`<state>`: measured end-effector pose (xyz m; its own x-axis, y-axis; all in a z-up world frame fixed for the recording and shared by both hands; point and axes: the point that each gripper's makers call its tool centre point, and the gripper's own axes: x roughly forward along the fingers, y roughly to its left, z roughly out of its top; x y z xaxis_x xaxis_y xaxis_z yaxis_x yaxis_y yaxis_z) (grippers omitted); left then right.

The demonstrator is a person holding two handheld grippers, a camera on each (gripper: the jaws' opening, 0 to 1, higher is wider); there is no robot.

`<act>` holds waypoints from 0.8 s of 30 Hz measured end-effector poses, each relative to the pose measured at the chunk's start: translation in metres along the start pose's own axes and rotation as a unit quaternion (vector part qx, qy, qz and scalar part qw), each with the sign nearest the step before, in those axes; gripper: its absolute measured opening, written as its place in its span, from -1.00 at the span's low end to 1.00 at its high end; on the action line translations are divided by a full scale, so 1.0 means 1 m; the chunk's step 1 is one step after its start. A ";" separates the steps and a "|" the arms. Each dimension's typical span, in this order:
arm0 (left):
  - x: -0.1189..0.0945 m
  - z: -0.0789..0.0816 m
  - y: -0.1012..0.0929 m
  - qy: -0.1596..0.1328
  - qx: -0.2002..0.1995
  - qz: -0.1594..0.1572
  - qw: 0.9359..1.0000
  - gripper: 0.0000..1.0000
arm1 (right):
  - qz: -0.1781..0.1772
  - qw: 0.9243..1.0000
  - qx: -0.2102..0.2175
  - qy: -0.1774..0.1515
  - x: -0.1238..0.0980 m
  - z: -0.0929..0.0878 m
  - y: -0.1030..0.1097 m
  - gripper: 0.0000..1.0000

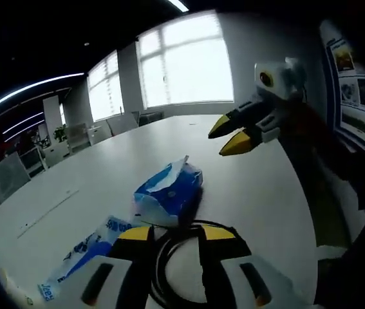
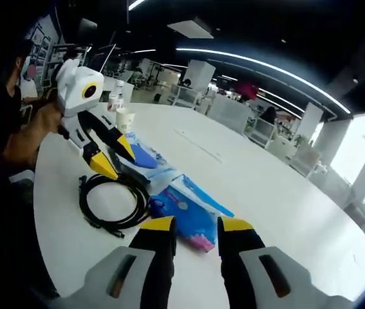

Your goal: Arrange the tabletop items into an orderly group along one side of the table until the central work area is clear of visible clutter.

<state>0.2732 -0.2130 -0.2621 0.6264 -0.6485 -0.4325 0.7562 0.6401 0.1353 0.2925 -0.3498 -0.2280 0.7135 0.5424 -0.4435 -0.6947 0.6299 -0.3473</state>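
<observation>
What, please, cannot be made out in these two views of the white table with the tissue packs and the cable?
- Left gripper view: the coiled black cable is partly hidden by the left gripper.
- Left gripper view: printing on the flat blue-and-white pack is blurred.
- Right gripper view: the paper cup and bottles at the white table's far edge are too small to identify.
- Right gripper view: the blue tissue pack is partly covered by the right gripper.

Left claw (image 1: pixel 176 233): black jaws, yellow tips, white-grey bases with dark slots. Right claw (image 2: pixel 195 225): same scheme. White housing behind jaws, yellow-ringed round mark. Person: dark short sleeve (image 2: pixel 5 106), possibly T-shirt.
</observation>
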 end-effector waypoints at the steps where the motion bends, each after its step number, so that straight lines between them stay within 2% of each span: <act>1: 0.002 0.001 0.000 0.000 0.001 0.000 1.000 -0.48 | 0.000 1.000 0.001 0.001 0.000 -0.001 -0.001 -0.53; 9: 0.007 -0.001 -0.005 0.011 0.008 -0.005 1.000 -0.48 | 0.008 1.000 0.010 0.003 0.002 -0.011 0.004 -0.52; 14: 0.010 -0.004 -0.008 0.014 0.005 -0.009 1.000 -0.47 | 0.019 1.000 0.011 0.007 0.004 -0.015 0.014 -0.51; 15: 0.008 -0.006 -0.011 0.016 0.004 -0.010 1.000 -0.47 | 0.028 1.000 0.011 0.005 0.005 -0.015 0.022 -0.51; 18: 0.004 -0.011 -0.017 0.023 0.001 -0.022 0.999 -0.46 | 0.038 0.999 0.011 0.008 0.007 -0.017 0.029 -0.51; 21: -0.003 -0.015 -0.015 0.034 0.006 -0.011 0.999 -0.46 | 0.043 0.999 0.017 0.007 0.008 -0.017 0.033 -0.50; 24: -0.008 -0.023 -0.014 0.043 0.003 -0.008 0.999 -0.46 | 0.055 0.998 0.022 0.008 0.015 -0.021 0.046 -0.50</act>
<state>0.2533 -0.2073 -0.2804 0.5962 -0.6204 -0.5096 0.7672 0.6272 0.1340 0.2700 -0.3243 -0.2679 0.6318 0.6005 -0.4901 -0.7635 0.5910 -0.2602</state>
